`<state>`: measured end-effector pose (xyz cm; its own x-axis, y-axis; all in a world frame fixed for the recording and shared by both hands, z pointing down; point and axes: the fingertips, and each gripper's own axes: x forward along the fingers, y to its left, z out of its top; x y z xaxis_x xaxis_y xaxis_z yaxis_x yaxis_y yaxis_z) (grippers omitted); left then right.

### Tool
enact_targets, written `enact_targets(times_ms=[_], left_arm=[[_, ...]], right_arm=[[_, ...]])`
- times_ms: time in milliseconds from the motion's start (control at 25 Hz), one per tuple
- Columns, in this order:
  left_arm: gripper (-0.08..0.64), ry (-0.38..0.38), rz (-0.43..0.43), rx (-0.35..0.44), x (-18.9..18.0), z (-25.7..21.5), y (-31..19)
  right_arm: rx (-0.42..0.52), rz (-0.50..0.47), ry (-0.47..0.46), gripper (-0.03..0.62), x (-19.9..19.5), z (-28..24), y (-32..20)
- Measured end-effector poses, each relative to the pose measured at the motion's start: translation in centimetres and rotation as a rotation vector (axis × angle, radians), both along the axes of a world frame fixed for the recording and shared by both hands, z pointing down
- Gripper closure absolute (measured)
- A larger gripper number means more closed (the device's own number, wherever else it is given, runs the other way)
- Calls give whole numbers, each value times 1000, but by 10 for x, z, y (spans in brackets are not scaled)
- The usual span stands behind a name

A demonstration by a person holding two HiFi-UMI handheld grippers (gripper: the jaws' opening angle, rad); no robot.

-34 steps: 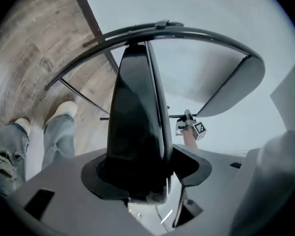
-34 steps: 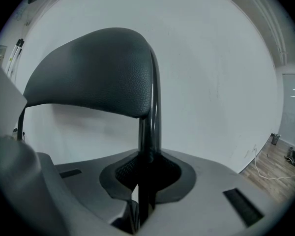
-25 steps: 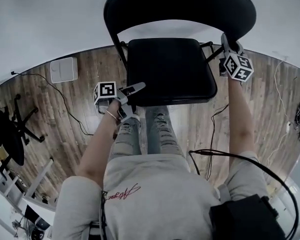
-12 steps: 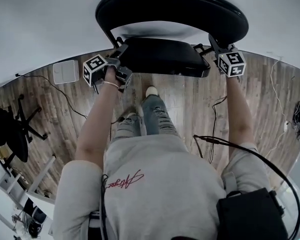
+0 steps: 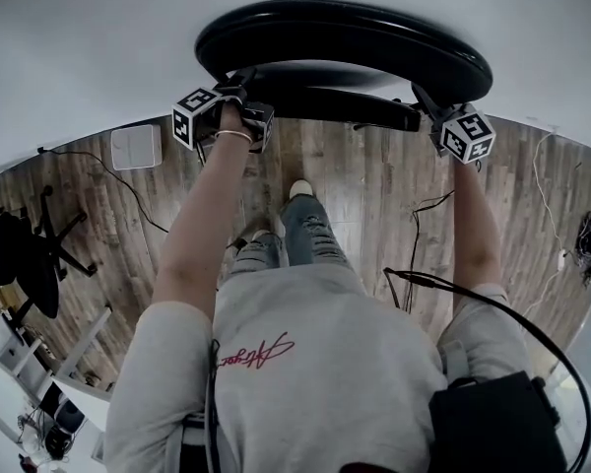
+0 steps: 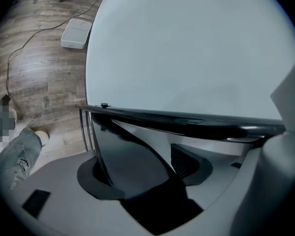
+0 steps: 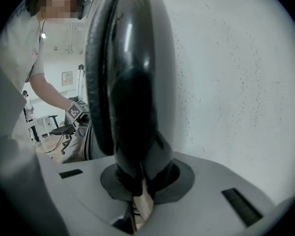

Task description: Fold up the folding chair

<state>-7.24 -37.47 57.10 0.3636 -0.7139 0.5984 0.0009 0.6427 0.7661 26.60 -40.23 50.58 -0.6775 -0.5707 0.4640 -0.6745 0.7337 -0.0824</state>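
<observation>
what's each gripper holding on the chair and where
Right gripper jaws have just been closing and pinch the chair's backrest at its right edge. Left gripper holds nothing: its open jaws straddle the raised seat edge.

Right gripper (image 7: 136, 100): jaws just closing, now almost together, clamped on edge of chair (image 7: 113, 43). Backrest black and glossy, seen edge-on, upright from jaws to top of frame. Right of chair: speckled white wall (image 7: 226, 82), close behind. Left of chair: arm (image 7: 50, 91) outstretched toward far side of backrest, with left gripper (image 7: 77, 113) and its marker cube at the end, fingers hidden behind backrest. Below cube, farther off: office chair (image 7: 59, 130).
</observation>
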Motion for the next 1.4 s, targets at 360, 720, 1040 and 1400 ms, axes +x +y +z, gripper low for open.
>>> enact_targets(times_ms=[360, 720, 1040, 1400], left_arm=[[161, 6, 171, 247, 9, -17, 6], [121, 47, 370, 551, 29, -74, 33], [121, -50, 544, 646, 47, -83, 56], [123, -56, 567, 690, 62, -93, 49]], right_arm=[[61, 129, -23, 557, 2, -4, -9], [87, 364, -40, 344, 38, -5, 2], [142, 500, -95, 345, 55, -9, 42], [231, 503, -47, 369, 60, -33, 44]])
